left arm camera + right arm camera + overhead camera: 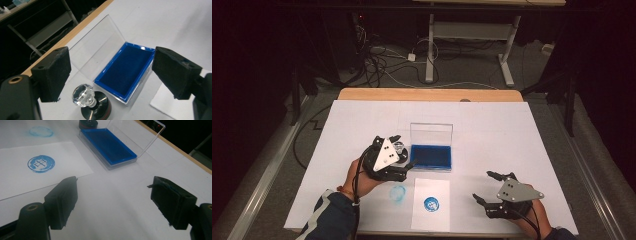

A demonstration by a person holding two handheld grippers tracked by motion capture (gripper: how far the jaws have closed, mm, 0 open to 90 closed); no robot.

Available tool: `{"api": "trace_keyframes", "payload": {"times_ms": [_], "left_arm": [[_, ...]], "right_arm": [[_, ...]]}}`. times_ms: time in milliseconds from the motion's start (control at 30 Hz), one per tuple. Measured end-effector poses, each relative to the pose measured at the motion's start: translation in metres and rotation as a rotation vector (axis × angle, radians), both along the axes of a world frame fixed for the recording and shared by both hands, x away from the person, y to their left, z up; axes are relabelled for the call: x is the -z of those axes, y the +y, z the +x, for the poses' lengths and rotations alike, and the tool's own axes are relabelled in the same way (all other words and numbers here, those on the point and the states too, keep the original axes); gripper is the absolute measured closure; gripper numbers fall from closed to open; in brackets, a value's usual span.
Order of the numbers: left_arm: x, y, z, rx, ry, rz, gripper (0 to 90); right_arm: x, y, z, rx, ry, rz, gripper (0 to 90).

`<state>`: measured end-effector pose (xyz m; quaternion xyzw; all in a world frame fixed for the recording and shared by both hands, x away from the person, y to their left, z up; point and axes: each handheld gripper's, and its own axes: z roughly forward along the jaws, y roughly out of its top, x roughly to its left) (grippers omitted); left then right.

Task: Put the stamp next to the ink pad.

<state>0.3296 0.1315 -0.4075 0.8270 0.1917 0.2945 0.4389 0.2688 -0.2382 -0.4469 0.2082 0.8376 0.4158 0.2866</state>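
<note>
A white-covered desk (492, 150) with a wooden far edge stands in a dark room, cables and a second table's legs on the floor behind it.

The left gripper (384, 159) hangs just to the left of the ink pad box (431, 156), its jaws wide apart and holding nothing. Below and between them in the left gripper view, the stamp (91, 102) stands upright on the desk: a clear faceted knob on a black round base, just beside the box's near-left corner. The right gripper (486, 187) rests well to the right of and nearer than the box, jaws likewise wide and empty.

Risks, as I judge them:
- The knob is smooth and rounded; a grip that closes off-centre could squirt it out or tip the stamp over towards the box
- The stamp stands so close to the box that a jaw coming down on that side could catch the blue rim or nudge the whole box
- The clear lid (431, 134) stands upright at the box's far side and is hard to see; a sweep past it could knock it shut
- An inked face dragged sideways would smear, like the faint blue smudge (398, 194) on the desk nearer than the box

The box holds a dark blue ink pad (125, 70), nothing lying on it. The paper sheet (430, 204), nearer than the box, bears one clean blue round print (41, 163)
</note>
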Motion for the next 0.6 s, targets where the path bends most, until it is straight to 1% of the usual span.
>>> {"api": "trace_keyframes", "payload": {"times_ms": [167, 233, 433, 500, 567, 600], "left_arm": [[0.0, 0.0, -0.007, 0.0, -0.014, -0.011, 14.9], [-0.001, 0.0, -0.01, 0.008, -0.02, -0.015, 14.9], [0.0, -0.001, -0.019, 0.013, -0.041, -0.01, 14.9], [0.002, 0.001, -0.023, 0.011, -0.058, -0.016, 14.9], [0.002, 0.003, -0.026, 0.013, -0.057, -0.013, 14.9], [0.003, 0.004, -0.027, 0.011, -0.063, -0.013, 14.9]], "right_arm": [[-0.001, 0.0, -0.001, -0.002, -0.005, -0.005, 22.0], [-0.003, -0.001, -0.001, -0.004, -0.013, 0.001, 22.0], [-0.004, -0.003, -0.002, 0.004, -0.018, 0.004, 22.0], [-0.004, -0.003, -0.002, 0.005, -0.016, 0.006, 22.0], [-0.004, -0.003, -0.002, 0.004, -0.018, 0.005, 22.0], [-0.004, -0.003, -0.002, 0.004, -0.018, 0.005, 22.0]]}}
